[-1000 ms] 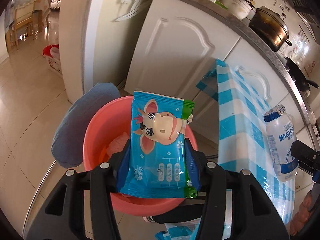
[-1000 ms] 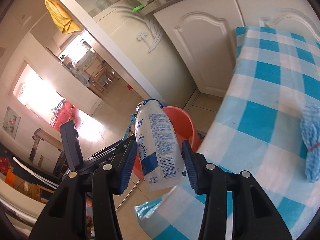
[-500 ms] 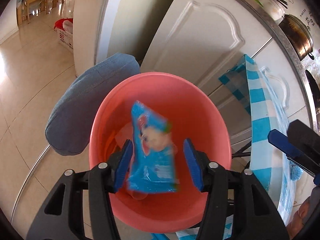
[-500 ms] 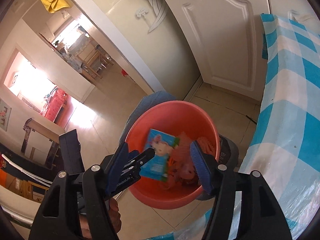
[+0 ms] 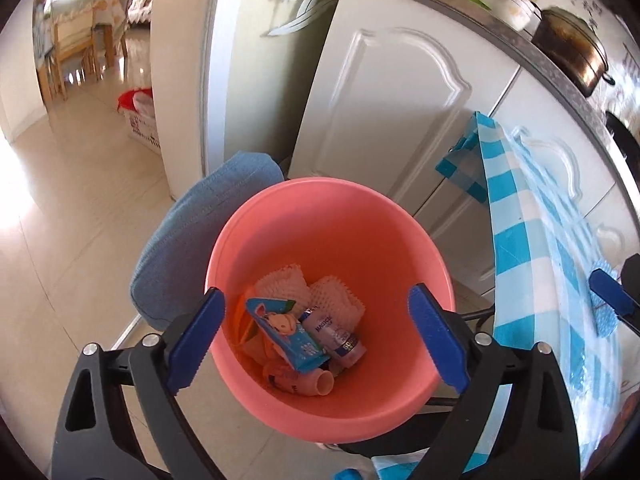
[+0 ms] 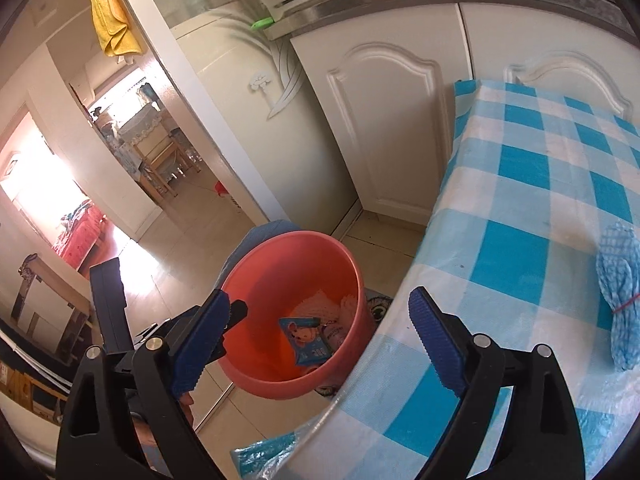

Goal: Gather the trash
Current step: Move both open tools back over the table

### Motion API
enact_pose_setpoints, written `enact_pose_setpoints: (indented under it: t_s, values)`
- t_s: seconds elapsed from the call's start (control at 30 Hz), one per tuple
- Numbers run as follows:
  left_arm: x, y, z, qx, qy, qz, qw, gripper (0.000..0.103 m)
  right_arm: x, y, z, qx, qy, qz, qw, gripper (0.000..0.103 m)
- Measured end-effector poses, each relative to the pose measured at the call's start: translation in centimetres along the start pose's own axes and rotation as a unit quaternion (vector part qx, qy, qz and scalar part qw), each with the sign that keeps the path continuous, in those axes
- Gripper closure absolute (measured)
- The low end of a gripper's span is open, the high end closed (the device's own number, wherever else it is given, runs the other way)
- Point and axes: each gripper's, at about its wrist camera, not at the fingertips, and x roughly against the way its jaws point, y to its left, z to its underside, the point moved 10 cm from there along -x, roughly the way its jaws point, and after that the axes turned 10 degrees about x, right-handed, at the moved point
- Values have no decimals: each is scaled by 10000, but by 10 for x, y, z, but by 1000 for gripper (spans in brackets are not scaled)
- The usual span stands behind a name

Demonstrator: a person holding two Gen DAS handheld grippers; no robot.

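Left gripper (image 5: 316, 336) above bucket (image 5: 304, 216), jaws opening wide, nothing between pads. Packet (image 5: 286, 332) and bottle (image 5: 334, 334) lie side by side on bucket bottom, over foam nets (image 5: 336, 298). Right gripper (image 6: 316, 344) beside table (image 6: 560, 208), jaws opening, empty. Cloth (image 6: 618, 296) on table.

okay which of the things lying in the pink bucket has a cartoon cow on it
The blue snack packet, lying at the bottom of the pink bucket. It alone is flat and printed; beside it are a small white bottle and pale foam nets.
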Motion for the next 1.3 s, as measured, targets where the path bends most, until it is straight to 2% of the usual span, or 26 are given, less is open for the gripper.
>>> enact_pose_setpoints:
  t_s: [0.13, 0.33, 0.73, 1.0, 1.3]
  values:
    - [16, -9, -4, -286, -299, -247, 9988, 7, 14, -12, 6, -72, -147, 141, 9998, 12]
    - [37, -30, -7, -463, -590, -251, 9969, 6, 41, -31, 11, -224, -446, 161, 9986, 12]
    - [83, -85, -8, -1141, -1290, -413, 9842, 6, 95, -50, 13, -95, -1061, 417, 9934, 10]
    - [109, -121, 2, -1482, -1479, -279, 9774, 4, 142, -69, 14, -175, -1580, 598, 9855, 9]
    - [125, -152, 22, -1730, -1501, -134, 9733, 4, 202, -88, 17, 77, -2299, 1229, 9654, 7]
